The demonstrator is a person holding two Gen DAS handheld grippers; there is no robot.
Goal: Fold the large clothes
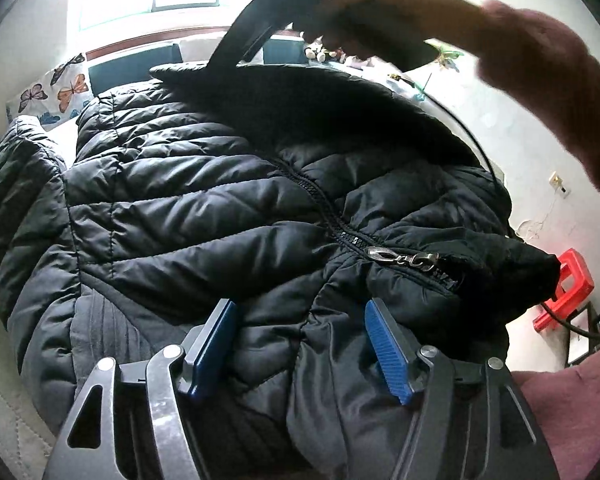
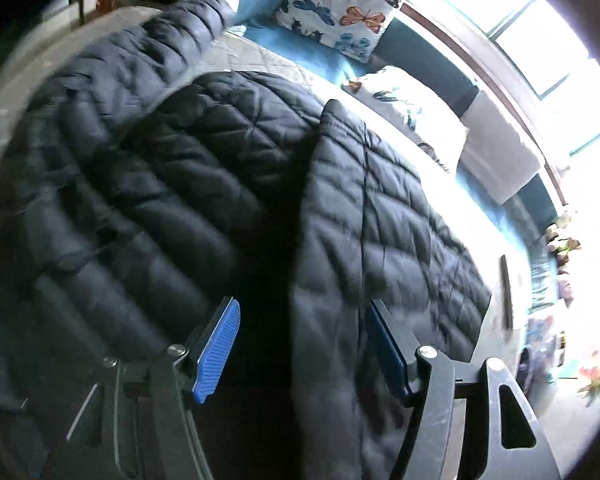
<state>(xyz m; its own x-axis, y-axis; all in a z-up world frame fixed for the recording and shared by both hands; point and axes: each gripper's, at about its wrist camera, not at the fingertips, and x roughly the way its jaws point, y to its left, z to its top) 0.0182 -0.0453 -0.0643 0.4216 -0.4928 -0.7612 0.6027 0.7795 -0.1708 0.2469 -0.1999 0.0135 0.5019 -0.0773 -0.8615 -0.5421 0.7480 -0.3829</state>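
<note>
Your black puffer jacket (image 1: pixel 204 200) lies spread across the bed (image 2: pixel 268 60), its zipper pull (image 1: pixel 404 259) near your left gripper (image 1: pixel 300 344). That gripper's blue fingers (image 1: pixel 386 350) are spread apart just over the near quilted edge, holding nothing. Your right gripper (image 2: pixel 300 348) is also released, its fingers (image 2: pixel 216 354) wide apart, with a raised fold of the jacket standing between them; you cannot tell whether they touch it. A butterfly pillow (image 2: pixel 340 12) sits at the far end of the bed, and a red stool (image 1: pixel 568 292) stands to the right.
</note>
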